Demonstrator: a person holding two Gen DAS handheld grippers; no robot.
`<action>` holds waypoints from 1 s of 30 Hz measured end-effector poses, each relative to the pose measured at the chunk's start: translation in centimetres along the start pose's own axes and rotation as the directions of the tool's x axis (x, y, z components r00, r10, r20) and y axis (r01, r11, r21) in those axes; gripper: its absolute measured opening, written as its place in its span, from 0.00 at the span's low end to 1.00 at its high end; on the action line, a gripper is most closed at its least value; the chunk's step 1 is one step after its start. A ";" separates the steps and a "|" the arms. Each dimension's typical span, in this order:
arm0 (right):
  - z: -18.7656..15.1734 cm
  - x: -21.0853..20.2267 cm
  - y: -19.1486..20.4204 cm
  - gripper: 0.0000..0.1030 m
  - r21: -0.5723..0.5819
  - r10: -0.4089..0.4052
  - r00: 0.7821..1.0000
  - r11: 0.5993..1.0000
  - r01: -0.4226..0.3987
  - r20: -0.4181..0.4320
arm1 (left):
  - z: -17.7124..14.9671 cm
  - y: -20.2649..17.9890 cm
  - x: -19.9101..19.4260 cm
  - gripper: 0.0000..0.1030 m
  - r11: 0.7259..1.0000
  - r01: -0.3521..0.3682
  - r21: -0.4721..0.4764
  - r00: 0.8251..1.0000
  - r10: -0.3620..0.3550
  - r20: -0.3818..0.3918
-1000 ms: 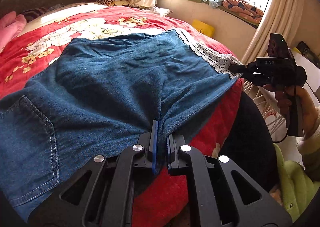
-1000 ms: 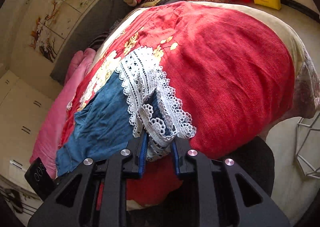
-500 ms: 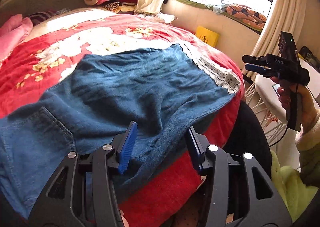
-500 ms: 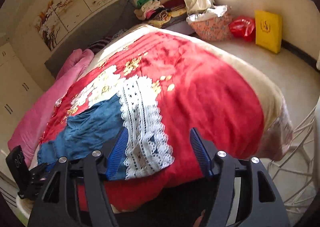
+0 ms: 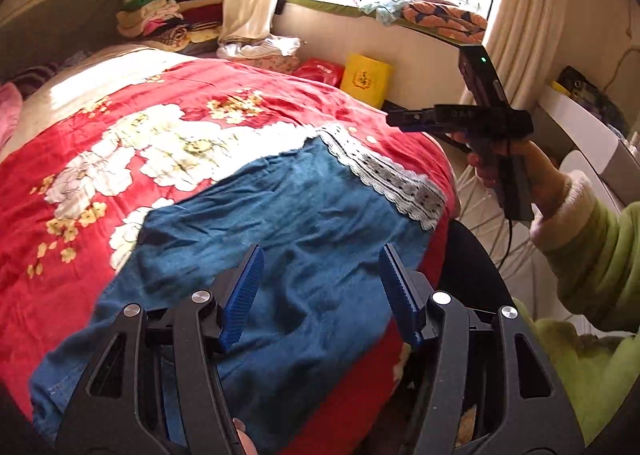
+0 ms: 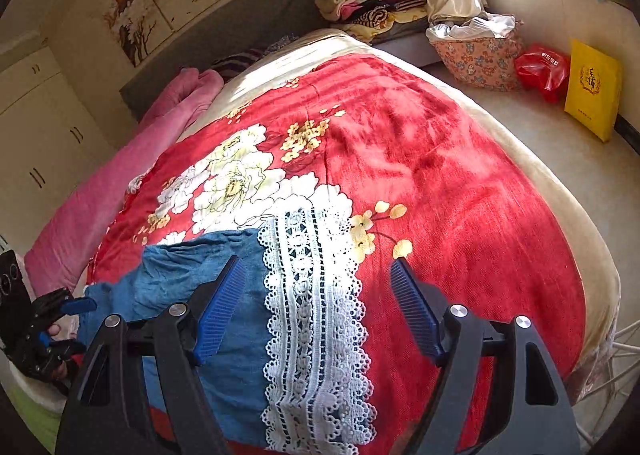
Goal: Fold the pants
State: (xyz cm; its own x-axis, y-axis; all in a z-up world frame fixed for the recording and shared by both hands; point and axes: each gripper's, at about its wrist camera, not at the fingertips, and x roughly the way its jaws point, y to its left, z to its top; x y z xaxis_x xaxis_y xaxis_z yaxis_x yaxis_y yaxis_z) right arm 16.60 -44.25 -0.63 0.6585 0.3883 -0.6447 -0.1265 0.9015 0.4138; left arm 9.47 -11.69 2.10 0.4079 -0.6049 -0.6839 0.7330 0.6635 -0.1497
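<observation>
Pants (image 5: pixel 288 231) lie spread on red blanket (image 5: pixel 120 183), lace hem (image 6: pixel 316 295) toward bed edge. Left gripper (image 5: pixel 320 287) and right gripper (image 6: pixel 316 307) jaws just opened, empty above cloth. Judged: one fold laid, further folds remain

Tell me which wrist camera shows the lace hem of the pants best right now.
The right wrist view: the lace hem runs down the middle of the frame, lying flat on the red blanket, its openwork pattern sharp. The left wrist view shows it only as a narrow, distant strip along the far edge of the denim.
</observation>
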 end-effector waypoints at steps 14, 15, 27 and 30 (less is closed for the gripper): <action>3.3 7.1 -1.8 0.76 0.011 0.095 0.987 0.995 -0.094 -0.130 | 2.7 10.6 6.1 0.63 0.935 -0.327 -0.139 0.939 0.304 -0.163; 3.6 8.0 -1.8 0.76 0.007 0.107 0.983 0.994 -0.107 -0.148 | 2.7 11.2 6.8 0.63 0.932 -0.336 -0.137 0.933 0.310 -0.183; 5.1 7.8 0.8 0.18 -0.122 0.197 0.971 0.969 -0.214 -0.138 | 3.5 13.9 7.4 0.05 0.931 -0.211 -0.298 0.976 0.185 -0.114; 7.1 8.1 1.7 0.18 -0.200 0.147 0.981 0.965 -0.170 -0.126 | 4.6 14.8 7.7 0.03 0.914 -0.234 -0.330 0.972 0.217 -0.087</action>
State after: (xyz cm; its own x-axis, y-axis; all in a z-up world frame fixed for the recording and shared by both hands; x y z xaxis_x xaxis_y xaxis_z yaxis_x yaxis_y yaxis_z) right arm 26.96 -40.99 -0.58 0.5344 0.5372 -0.6525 -0.3821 0.8422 0.3804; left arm 25.95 -8.57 -2.07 0.5082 -0.4059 -0.7596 0.3952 0.8935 -0.2131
